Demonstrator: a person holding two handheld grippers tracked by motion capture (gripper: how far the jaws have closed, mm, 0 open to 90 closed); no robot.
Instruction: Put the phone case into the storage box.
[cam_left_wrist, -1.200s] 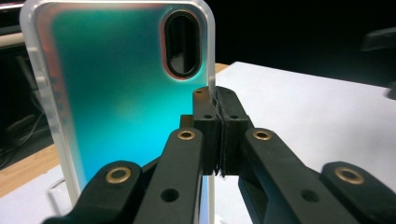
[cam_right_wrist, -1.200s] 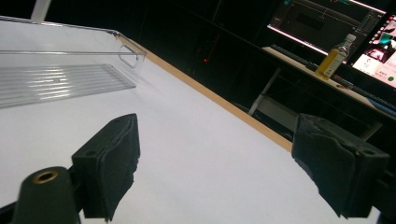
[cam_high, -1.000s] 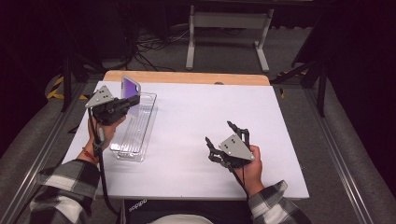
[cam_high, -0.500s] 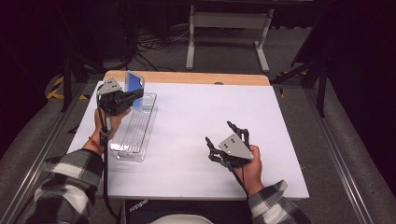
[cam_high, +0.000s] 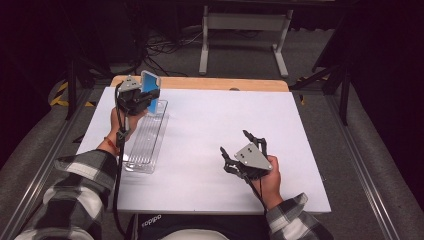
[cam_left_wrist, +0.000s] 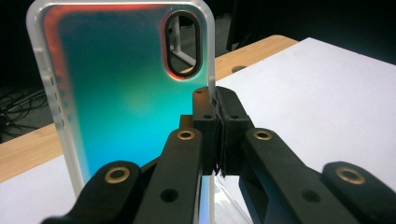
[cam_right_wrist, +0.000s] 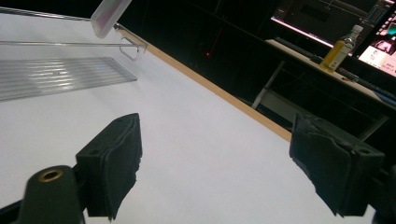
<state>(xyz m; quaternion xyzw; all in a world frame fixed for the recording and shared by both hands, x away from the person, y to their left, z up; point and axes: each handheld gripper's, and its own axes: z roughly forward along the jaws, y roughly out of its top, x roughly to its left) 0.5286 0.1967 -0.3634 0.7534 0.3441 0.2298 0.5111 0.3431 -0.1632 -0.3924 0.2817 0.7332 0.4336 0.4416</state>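
A teal phone case (cam_high: 150, 84) with a clear rim is held upright above the far end of a clear plastic tray (cam_high: 145, 142). My left gripper (cam_high: 149, 98) is shut on its edge. In the left gripper view the jaws pinch the side rim of the case (cam_left_wrist: 126, 93) just below the camera cut-out, where my left gripper (cam_left_wrist: 217, 100) closes. My right gripper (cam_high: 235, 142) rests low over the white table at front right, open; its jaws have just been closing a little with nothing between them. In the right gripper view my right gripper (cam_right_wrist: 219, 168) faces the tray (cam_right_wrist: 56, 74) and a corner of the case (cam_right_wrist: 109, 11).
The white tabletop (cam_high: 225, 115) ends in a wooden strip (cam_high: 215, 83) at the far edge. A metal stand (cam_high: 245, 30) and cables sit on the floor beyond. A yellow bottle (cam_right_wrist: 340, 50) stands on a distant desk.
My left hand has carried the phone case to the right and farther back, over the tray's far end. The right hand has stayed where it was.
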